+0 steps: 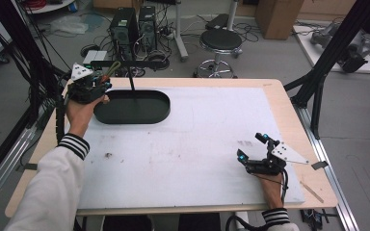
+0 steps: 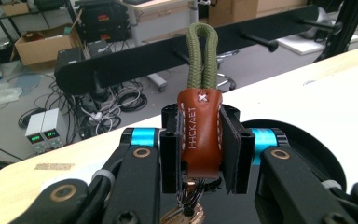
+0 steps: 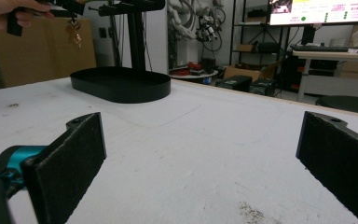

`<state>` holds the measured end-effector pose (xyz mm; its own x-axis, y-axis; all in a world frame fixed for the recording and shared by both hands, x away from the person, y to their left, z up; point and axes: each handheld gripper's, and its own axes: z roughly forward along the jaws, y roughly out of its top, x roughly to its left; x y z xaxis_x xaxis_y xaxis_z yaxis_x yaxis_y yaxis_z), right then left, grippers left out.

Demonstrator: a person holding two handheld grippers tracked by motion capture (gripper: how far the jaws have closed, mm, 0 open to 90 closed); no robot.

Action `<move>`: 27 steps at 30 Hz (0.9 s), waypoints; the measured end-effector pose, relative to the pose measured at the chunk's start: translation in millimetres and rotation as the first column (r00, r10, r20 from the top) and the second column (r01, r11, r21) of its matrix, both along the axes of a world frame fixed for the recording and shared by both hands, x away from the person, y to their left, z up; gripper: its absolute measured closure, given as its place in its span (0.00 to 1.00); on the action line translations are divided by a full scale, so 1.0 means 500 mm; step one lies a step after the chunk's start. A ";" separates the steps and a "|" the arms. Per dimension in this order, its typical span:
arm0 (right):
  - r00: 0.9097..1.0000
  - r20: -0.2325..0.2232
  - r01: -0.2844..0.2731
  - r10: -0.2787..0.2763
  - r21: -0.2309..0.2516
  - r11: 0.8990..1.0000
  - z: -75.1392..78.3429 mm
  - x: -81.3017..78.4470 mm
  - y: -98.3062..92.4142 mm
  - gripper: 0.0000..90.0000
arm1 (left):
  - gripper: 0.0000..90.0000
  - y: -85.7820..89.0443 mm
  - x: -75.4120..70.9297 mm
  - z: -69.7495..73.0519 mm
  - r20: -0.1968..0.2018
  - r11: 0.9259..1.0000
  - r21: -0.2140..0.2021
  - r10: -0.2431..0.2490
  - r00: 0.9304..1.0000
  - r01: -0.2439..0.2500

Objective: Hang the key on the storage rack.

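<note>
Two grippers were logged at one table [image 1: 289, 125], a pale wooden top under a white mat, both resting places given relative to the jaws. Largest item on the mat: a black oval tray [image 1: 133, 107] with a thin post rising from it to a black crossbar [image 2: 177, 58] fitted with pegs; in the left gripper view the bar ran level just beyond and above the jaw tips, while the tray's rim curved below and to the right of them. Next: the left gripper [image 2: 200, 154], held up at the far left corner of the table, jaws pinched tight on a brown leather key fob [image 2: 199, 135]. The fob stood upright between the two pads, stitched, with stamped lettering on its face. An olive cord loop [image 2: 201, 58] rose from the fob's top, past the jaw tips towards the bar, not touching it as far as could be told. Brass-coloured keys [image 2: 184, 215] hung beneath the fob, below the pads. Last: the right gripper [image 3: 205, 163], low over the mat at the near right, jaws spread wide with bare mat between them; the tray lay well ahead of its jaws.
</note>
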<state>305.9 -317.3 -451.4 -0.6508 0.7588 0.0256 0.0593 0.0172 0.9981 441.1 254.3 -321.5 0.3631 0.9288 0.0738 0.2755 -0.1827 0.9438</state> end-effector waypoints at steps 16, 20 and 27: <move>1.000 -0.005 0.001 -0.001 0.003 1.000 0.000 0.000 0.000 0.00 | 0.80 0.002 0.019 -0.032 -0.030 1.000 -0.015 0.012 0.999 -0.013; 1.000 -0.005 0.000 0.000 0.003 1.000 0.000 0.000 0.001 0.00 | 0.80 -0.006 0.023 -0.037 -0.036 1.000 -0.009 0.010 0.999 -0.010; 1.000 -0.005 0.001 -0.001 0.003 1.000 0.000 0.000 0.001 0.00 | 0.80 -0.008 0.035 -0.048 -0.049 1.000 -0.010 0.028 0.998 -0.029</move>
<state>306.1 -317.0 -451.5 -0.6500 0.7593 0.0305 0.0639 0.0146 0.9978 458.6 250.4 -345.5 0.3393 0.9395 0.0466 0.3265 -0.1641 0.9308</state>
